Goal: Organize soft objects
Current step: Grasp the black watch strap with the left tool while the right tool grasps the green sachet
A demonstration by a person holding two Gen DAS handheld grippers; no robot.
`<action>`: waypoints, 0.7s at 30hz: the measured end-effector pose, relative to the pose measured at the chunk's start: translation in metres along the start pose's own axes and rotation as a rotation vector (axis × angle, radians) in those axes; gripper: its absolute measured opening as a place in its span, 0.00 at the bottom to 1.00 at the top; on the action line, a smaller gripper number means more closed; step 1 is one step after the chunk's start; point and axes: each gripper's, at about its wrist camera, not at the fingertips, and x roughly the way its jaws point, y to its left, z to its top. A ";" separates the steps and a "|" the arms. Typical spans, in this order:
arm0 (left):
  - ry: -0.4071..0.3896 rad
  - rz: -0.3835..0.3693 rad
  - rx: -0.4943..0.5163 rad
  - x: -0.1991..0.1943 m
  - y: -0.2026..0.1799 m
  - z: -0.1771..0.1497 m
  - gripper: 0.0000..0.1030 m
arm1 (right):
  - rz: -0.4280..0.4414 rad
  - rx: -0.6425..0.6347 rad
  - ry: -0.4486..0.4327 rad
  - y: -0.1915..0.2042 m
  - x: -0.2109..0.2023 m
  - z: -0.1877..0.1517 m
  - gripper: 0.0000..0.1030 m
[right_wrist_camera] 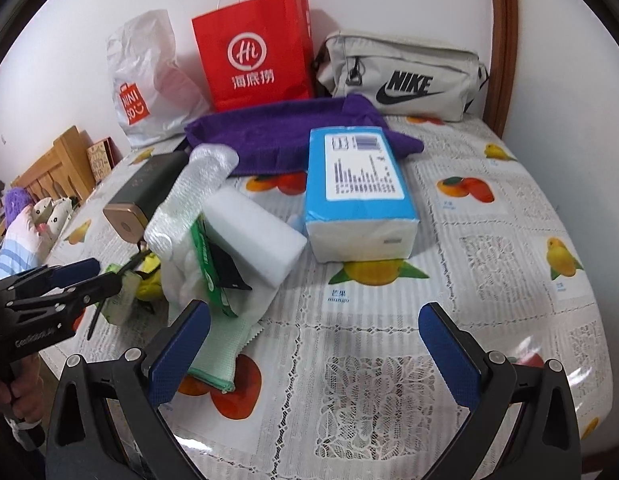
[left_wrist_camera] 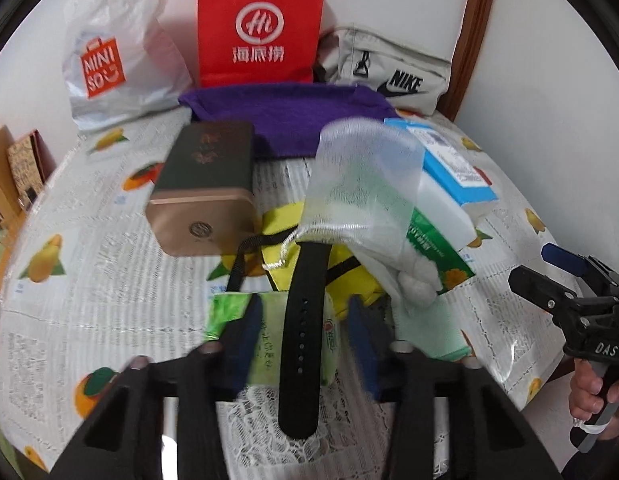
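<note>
A pile of soft things lies mid-table: a black strap [left_wrist_camera: 300,336], a green tissue pack [left_wrist_camera: 265,340], a yellow pouch [left_wrist_camera: 281,224], a sheer mesh bag [left_wrist_camera: 361,176], a white sponge block [right_wrist_camera: 253,232], a pale green cloth [right_wrist_camera: 217,356] and a blue tissue pack [right_wrist_camera: 359,196]. My left gripper [left_wrist_camera: 305,344] is open, its blue pads either side of the black strap and the green pack. My right gripper [right_wrist_camera: 315,352] is open and empty over bare tablecloth, right of the pale green cloth.
A purple towel [right_wrist_camera: 277,136] lies behind the pile. A dark tin box [left_wrist_camera: 205,184] lies to the left. A Miniso plastic bag [left_wrist_camera: 109,52], a red paper bag [left_wrist_camera: 261,28] and a grey Nike bag [right_wrist_camera: 401,76] stand along the wall. The table edge [right_wrist_camera: 589,360] curves at right.
</note>
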 end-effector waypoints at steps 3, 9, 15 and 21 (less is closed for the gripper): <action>0.006 -0.009 0.008 0.009 -0.001 0.001 0.30 | 0.009 -0.008 0.013 0.001 0.007 -0.001 1.00; 0.016 -0.003 0.019 0.022 -0.002 0.011 0.30 | 0.030 -0.004 0.037 0.003 0.018 -0.002 1.00; 0.023 -0.026 0.018 0.031 0.000 0.016 0.21 | 0.039 -0.011 0.050 0.007 0.024 -0.003 1.00; 0.013 -0.055 -0.002 0.024 0.010 0.020 0.18 | 0.062 -0.016 0.044 0.013 0.027 0.001 1.00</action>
